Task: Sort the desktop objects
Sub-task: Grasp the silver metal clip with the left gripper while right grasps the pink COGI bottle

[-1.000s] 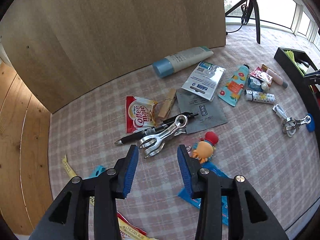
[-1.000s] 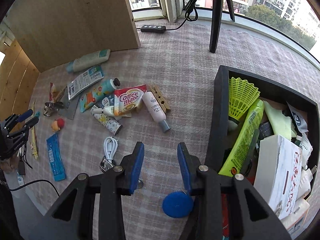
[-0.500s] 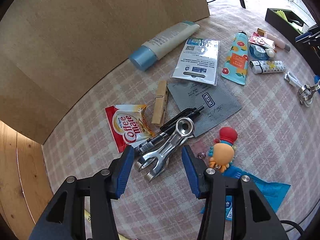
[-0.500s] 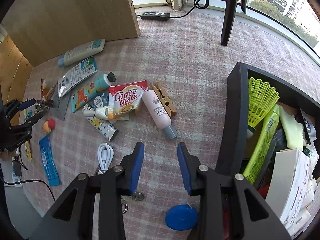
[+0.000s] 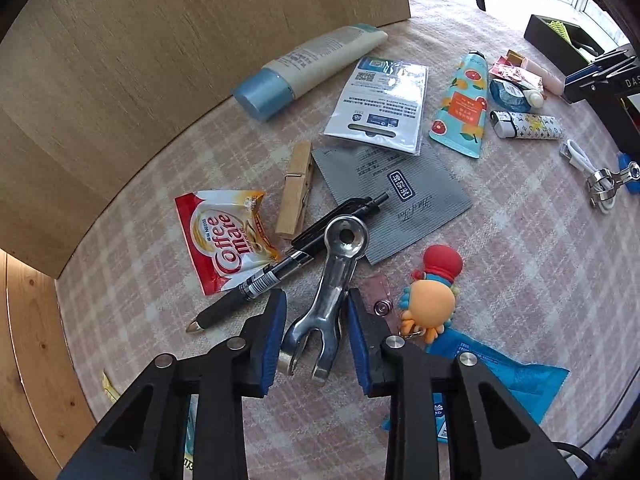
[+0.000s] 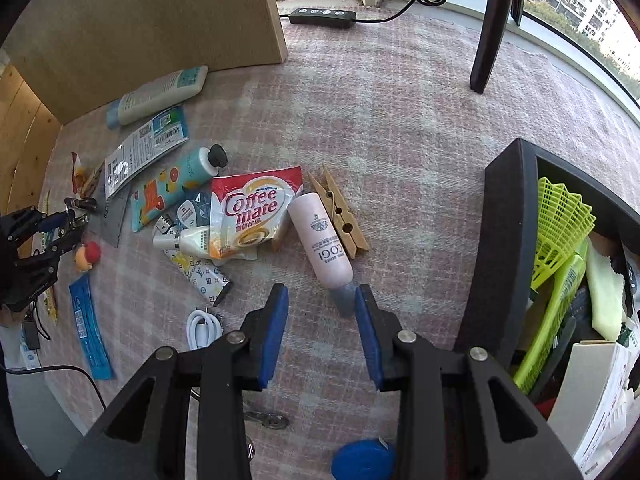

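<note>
My left gripper (image 5: 316, 340) is open, with its blue pads on either side of the forked end of a shiny metal tool (image 5: 332, 292) that lies on the checked cloth across a black pen (image 5: 280, 272). My right gripper (image 6: 322, 328) is open and empty, just short of the grey cap of a pink COGI bottle (image 6: 322, 244). A black storage box (image 6: 496, 240) stuffed with items stands to its right. The left gripper also shows far left in the right wrist view (image 6: 52, 228).
Around the tool lie a Coffee mate sachet (image 5: 224, 236), a wooden clothespin (image 5: 296, 188), a grey pouch (image 5: 396, 196), an orange toy keychain (image 5: 432, 296) and a blue packet (image 5: 500, 376). A wooden board (image 5: 160, 60) stands behind. A blue disc (image 6: 360, 460), a white cable (image 6: 204, 328) and a tripod leg (image 6: 492, 28) are near the right gripper.
My left gripper has moved forward and down until its pads flank the metal tool. My right gripper has moved forward towards the pink bottle. Both stay open.
</note>
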`<state>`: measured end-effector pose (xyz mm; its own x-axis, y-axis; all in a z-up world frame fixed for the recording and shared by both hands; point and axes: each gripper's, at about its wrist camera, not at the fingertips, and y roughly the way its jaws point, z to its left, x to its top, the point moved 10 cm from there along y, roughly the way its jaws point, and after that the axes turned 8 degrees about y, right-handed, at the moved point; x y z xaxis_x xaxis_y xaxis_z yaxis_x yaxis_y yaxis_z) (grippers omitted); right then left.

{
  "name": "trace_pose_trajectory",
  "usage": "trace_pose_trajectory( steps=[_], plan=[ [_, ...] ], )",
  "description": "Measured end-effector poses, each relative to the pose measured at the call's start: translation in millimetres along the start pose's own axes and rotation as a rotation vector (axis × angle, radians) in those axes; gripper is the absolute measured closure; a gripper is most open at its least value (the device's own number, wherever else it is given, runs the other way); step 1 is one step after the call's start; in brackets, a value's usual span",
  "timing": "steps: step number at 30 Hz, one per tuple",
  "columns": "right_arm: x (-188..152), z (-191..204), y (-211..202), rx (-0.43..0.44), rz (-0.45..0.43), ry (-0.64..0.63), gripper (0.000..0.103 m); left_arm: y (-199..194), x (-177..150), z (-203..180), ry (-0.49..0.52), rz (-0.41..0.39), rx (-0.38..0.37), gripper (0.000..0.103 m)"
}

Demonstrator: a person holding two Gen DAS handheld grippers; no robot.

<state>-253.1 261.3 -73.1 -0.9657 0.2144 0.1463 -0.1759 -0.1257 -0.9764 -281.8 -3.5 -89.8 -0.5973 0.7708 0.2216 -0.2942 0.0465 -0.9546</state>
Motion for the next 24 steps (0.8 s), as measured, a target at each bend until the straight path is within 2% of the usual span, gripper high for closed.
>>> trace_pose_trajectory(
  steps=[8, 12, 24],
  plan=[
    [7, 5, 11, -0.035, -0.003, -0.031, 0.069, 4, 7, 5, -0.054, -0.004, -0.020, 0.076],
    [11, 7, 16, -0.046, -0.012, -0.033, 0.082, 6, 10, 5, -0.080, -0.007, -0.022, 0.080],
    [-16, -3, -8, 0.045, -0.042, 0.039, 0.083, -14, -9, -6, -0.236, -0.030, -0.054, 0.081]
  ],
)
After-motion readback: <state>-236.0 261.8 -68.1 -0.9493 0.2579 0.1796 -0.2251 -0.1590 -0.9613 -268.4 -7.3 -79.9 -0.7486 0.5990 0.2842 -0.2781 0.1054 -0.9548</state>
